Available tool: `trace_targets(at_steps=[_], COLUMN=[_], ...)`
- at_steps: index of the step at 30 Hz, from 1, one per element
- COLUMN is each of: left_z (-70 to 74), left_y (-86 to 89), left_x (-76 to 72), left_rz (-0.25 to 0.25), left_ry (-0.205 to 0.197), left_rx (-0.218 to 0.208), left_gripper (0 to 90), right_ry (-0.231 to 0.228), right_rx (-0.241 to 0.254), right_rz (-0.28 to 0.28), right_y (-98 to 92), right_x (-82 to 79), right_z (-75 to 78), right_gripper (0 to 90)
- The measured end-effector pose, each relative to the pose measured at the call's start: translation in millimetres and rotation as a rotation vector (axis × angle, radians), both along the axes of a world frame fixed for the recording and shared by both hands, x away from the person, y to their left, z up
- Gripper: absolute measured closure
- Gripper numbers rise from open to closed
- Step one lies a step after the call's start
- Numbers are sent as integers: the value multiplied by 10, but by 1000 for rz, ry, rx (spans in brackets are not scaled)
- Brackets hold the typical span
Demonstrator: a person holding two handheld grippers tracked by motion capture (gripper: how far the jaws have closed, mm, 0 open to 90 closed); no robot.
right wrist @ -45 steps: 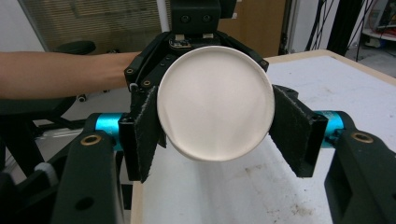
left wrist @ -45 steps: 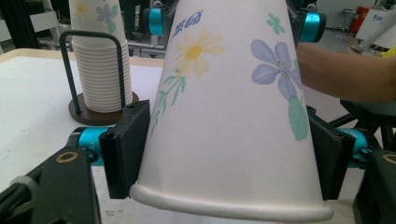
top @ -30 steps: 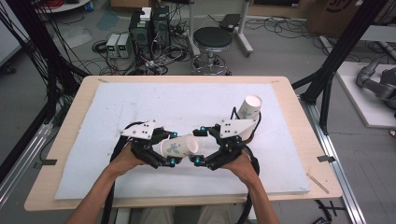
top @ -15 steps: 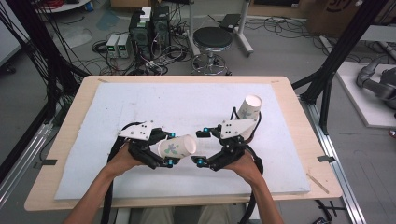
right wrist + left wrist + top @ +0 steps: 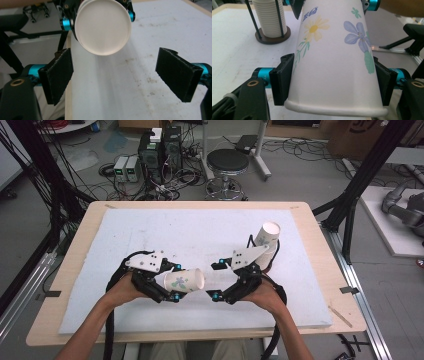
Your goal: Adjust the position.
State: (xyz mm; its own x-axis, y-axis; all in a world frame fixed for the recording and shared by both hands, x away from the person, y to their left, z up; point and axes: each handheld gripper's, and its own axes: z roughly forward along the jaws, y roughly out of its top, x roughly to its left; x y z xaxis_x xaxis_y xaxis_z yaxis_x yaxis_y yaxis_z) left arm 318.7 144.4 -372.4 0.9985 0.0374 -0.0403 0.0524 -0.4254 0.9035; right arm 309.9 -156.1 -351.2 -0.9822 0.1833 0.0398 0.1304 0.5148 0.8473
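White foam-covered table (image 5: pixel 150 227) — left hand-held gripper (image 5: pixel 172 282) clamping flowered paper cup (image 5: pixel 185 281), right hand-held gripper (image 5: pixel 216 281) agape — perhaps concrete floor.

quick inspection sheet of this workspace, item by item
surface: white foam mat on a wooden table, faint specks.
job's things: flowered paper cup held on its side, mouth toward the right gripper; stack of cups in a wire-post holder at the mat's right.
clutter: nothing seen on the mat.
grippers: left gripper clamped on the cup near its base rim; right gripper open, nothing between its jaws, facing the cup's mouth.
cables: black cables trail off the near edge.
surroundings: stool, electronics boxes, floor wiring.
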Motion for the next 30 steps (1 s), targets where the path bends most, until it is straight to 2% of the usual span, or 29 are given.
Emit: trace_targets(at_steps=[7, 11, 15, 20, 25, 30], left_z=[53, 91, 131, 139, 127, 112], left_y=[-14, -13, -24, -28, -31, -59], left_x=[-17, -41, -53, -48, -40, 3], left_rz=[-1, -8, -15, -8, -4, 8], left_ry=[-24, -35, -54, -71, -68, -57], left_rx=[124, 161, 231, 282, 310, 318], left_gripper=[299, 301, 301, 302, 301, 302], right_ry=[-10, -14, -16, -24, -36, -45], right_rx=[-95, -146, -203, -266, -301, -337], right_rz=[21, 31, 35, 42, 41, 36], right_y=[63, 97, 124, 165, 187, 212], right_x=[13, 10, 5, -1, 4, 29], right_z=[12, 10, -14, -25, -17, -22], right_gripper=[150, 150, 150, 150, 151, 151])
